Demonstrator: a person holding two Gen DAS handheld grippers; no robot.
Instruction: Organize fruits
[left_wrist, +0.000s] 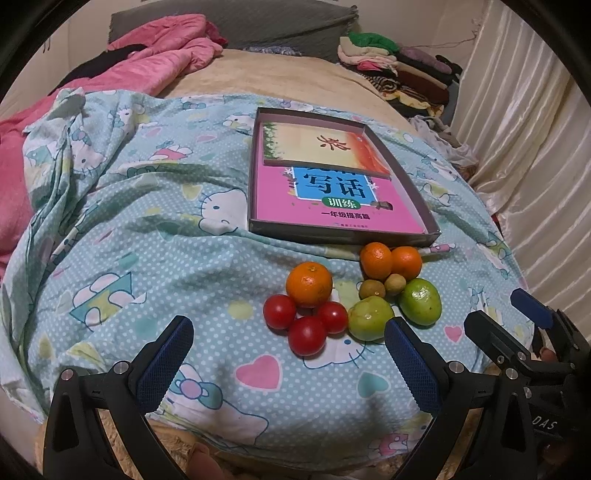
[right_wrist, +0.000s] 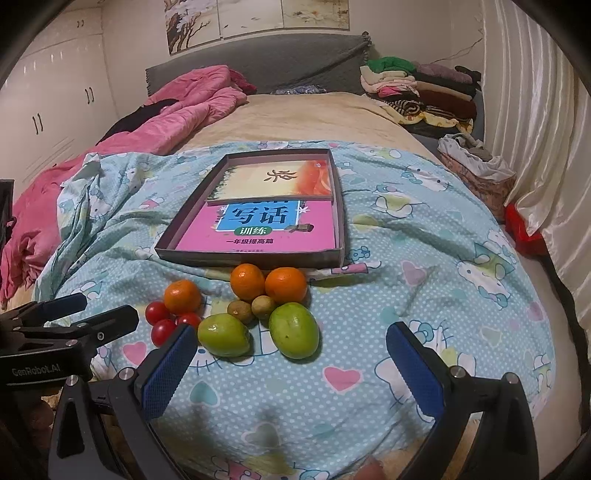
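Fruits lie in a cluster on a blue patterned quilt in front of a shallow cardboard tray holding books. There are three oranges, three red tomatoes, two green fruits and two small brownish fruits. The same cluster shows in the right wrist view: oranges, tomatoes, green fruits, tray. My left gripper is open and empty, just short of the tomatoes. My right gripper is open and empty, just short of the green fruits.
A pink blanket lies at the far left of the bed. Folded clothes are stacked at the far right by the grey headboard. A curtain hangs along the right side. The left gripper shows in the right wrist view, the right one in the left.
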